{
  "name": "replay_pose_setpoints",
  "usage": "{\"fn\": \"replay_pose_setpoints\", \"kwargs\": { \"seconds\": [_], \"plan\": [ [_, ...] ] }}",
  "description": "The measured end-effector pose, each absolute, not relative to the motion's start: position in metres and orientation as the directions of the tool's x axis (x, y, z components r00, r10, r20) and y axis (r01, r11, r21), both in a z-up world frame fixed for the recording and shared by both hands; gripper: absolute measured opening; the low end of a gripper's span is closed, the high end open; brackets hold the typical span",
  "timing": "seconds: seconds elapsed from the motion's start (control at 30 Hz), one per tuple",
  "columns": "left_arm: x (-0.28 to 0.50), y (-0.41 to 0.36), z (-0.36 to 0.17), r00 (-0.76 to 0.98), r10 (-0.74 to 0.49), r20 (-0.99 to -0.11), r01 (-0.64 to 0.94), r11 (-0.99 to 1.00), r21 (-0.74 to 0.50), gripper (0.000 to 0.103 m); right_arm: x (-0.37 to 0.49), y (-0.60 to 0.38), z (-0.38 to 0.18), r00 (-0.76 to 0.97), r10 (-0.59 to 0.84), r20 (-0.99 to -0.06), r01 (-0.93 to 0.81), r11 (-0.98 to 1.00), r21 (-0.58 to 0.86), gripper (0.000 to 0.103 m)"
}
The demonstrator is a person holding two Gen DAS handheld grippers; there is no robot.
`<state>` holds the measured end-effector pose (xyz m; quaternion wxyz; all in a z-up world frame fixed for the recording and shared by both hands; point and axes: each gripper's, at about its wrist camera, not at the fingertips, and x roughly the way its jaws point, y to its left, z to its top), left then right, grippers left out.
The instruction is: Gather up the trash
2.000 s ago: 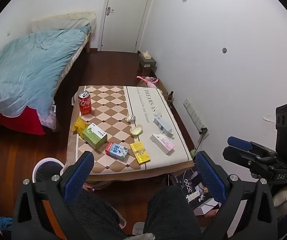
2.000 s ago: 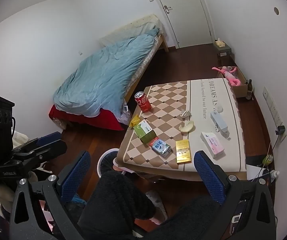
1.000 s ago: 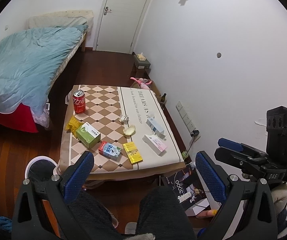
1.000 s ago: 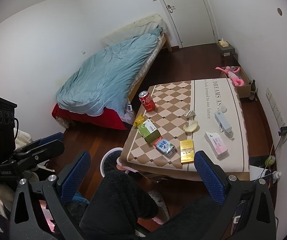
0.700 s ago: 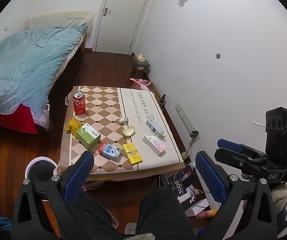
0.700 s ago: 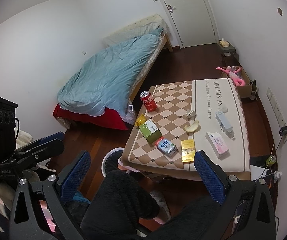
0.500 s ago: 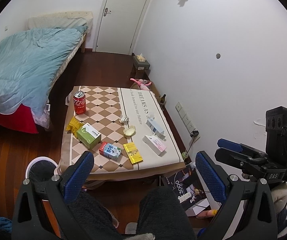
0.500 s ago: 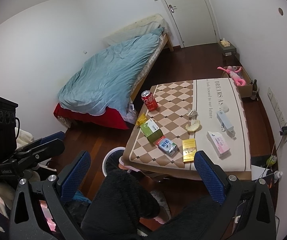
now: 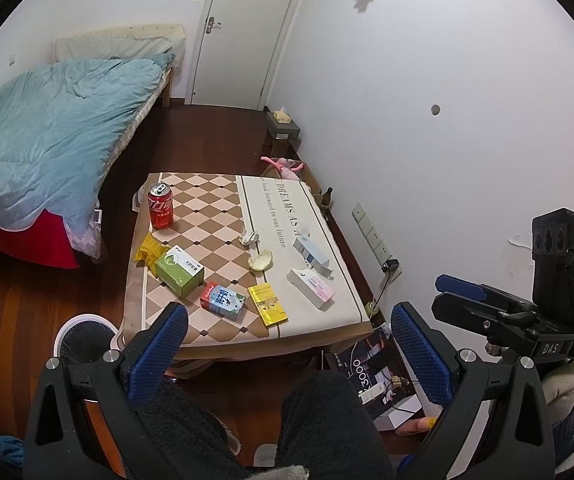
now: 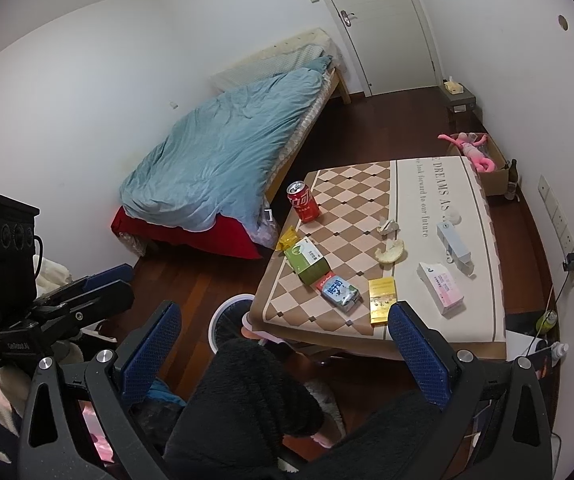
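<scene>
Bed (image 9: 47,136) with blue duvet, well to the left of the low table (image 9: 311,200). Low table, covered with a checked and lettered cloth, carries all the litter. White round bin (image 9: 83,340) on the floor just beside the table's near left corner. Left gripper (image 9: 287,356) and right gripper (image 10: 283,352), both held above the person's dark-trousered knees, short of the table's near edge, jaws spread wide and empty (each shows at the edge of the other's view). On the table: green carton (image 9: 179,270) near the left edge; red can (image 9: 160,205) upright toward the far left corner; white-and-pink box (image 9: 311,287) and pale blue box (image 9: 310,252) on the right part; blue-and-red milk carton (image 9: 223,301) and yellow box (image 9: 267,305) side by side near the front edge; yellow wrapper (image 9: 149,249) touching the green carton; peel-like scrap (image 9: 261,260) and crumpled paper (image 9: 249,237) at the middle.
</scene>
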<state>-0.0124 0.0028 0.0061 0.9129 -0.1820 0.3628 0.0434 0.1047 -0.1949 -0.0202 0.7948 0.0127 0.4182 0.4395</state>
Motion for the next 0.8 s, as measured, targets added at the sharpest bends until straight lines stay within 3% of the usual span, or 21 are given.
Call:
{"fn": "replay_pose_setpoints", "kwargs": {
  "seconds": [0.8],
  "plan": [
    [-0.0129, 0.0008, 0.0006, 0.726, -0.054, -0.686, -0.215, 0.929, -0.301, 0.103, 0.1052, -0.1915, -0.0221, 0.252, 0.715, -0.652, -0.691, 0.605, 0.395, 0.103]
  ]
}}
